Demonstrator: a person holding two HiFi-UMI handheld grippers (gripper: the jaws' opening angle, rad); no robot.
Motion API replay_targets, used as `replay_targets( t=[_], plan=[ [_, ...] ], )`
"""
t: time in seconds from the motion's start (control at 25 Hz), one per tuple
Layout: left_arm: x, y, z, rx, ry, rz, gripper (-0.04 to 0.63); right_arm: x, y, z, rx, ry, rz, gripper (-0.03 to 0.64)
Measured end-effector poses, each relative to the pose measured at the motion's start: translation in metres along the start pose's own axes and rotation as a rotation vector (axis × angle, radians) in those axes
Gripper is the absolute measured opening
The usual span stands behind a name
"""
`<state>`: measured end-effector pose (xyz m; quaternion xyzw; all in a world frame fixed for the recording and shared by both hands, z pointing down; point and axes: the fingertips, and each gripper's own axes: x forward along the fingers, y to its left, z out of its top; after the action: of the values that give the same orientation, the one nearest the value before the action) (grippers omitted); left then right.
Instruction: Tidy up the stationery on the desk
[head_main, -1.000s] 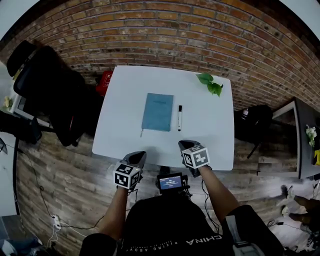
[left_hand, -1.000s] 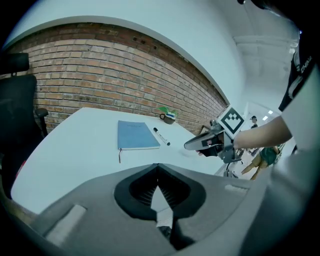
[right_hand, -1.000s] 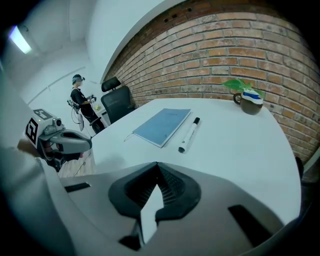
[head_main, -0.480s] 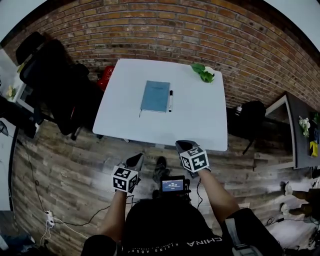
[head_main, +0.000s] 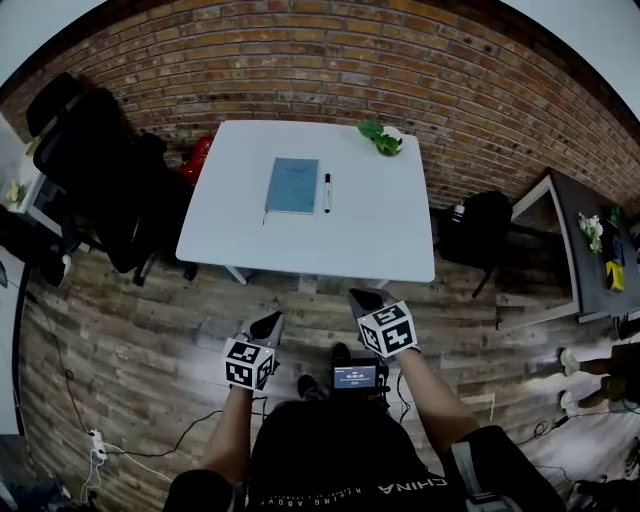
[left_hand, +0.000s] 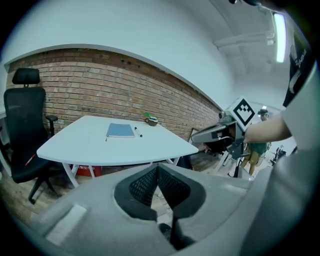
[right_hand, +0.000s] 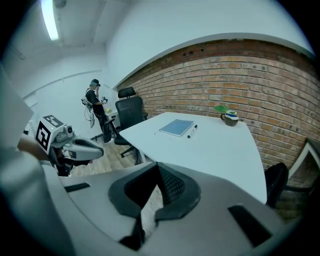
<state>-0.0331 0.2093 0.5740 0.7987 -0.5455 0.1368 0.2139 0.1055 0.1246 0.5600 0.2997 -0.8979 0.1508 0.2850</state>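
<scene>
Fingers, L gripper (left_hand: 157, 170): pressed together, pads meet on one line, nothing btwn them.
fingers, R gripper (right_hand: 158, 167): same, shut tight, empty.
L gripper pos: head view, low and left of centre, over the wood floor (head_main: 150, 320), well apart from the desk (head_main: 300, 245); tip aims twd the desk, tilted down; marker cube on top.
R gripper pos: low, right of centre, also over the floor, short of the desk's near edge; sits a bit further up the head view than L gripper.
notebook (head_main: 293, 185): blue, closed, flat on the desk, in its far half, left of centre; thin ribbon trails off its near-left corner.
pen (head_main: 327, 192): black and white, lies just beside the notebook's right edge, parallel to it; touching or not, can't tell.
plant (head_main: 380, 137): green leaves in a mug, far-right part of the desk, near the brick wall (head_main: 300, 60).
desk: white top, white legs, pushed close to the wall.
office chair (head_main: 90, 160): black, w/ headrest, left of the desk.
red item (head_main: 197, 160): on the floor by the desk's far-left corner; can't tell what it is.
dark bulky item (head_main: 478, 228): on the floor right of the desk; bag or seat, unclear.
side table (head_main: 560, 215): far right, dark top, small coloured bits on it.
screen unit (head_main: 360, 377): at wearer's chest, btwn the two forearms.
bystander (right_hand: 95, 105): stands in the background beyond the chair in the right gripper view.
</scene>
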Motion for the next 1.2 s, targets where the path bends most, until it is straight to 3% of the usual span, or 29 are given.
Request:
replay_targets(
  t=[0.72,1.2],
  plan=[
    [0.022,-0.065,0.021,0.044,-0.026,0.035,0.011,-0.042,-0.021,-0.003,-0.049,-0.055,0.049,0.009],
    [0.023,-0.071,0.036,0.068,-0.053,0.067,0.011,-0.048,-0.026,0.002,-0.086,-0.07,0.067,0.009]
  ],
)
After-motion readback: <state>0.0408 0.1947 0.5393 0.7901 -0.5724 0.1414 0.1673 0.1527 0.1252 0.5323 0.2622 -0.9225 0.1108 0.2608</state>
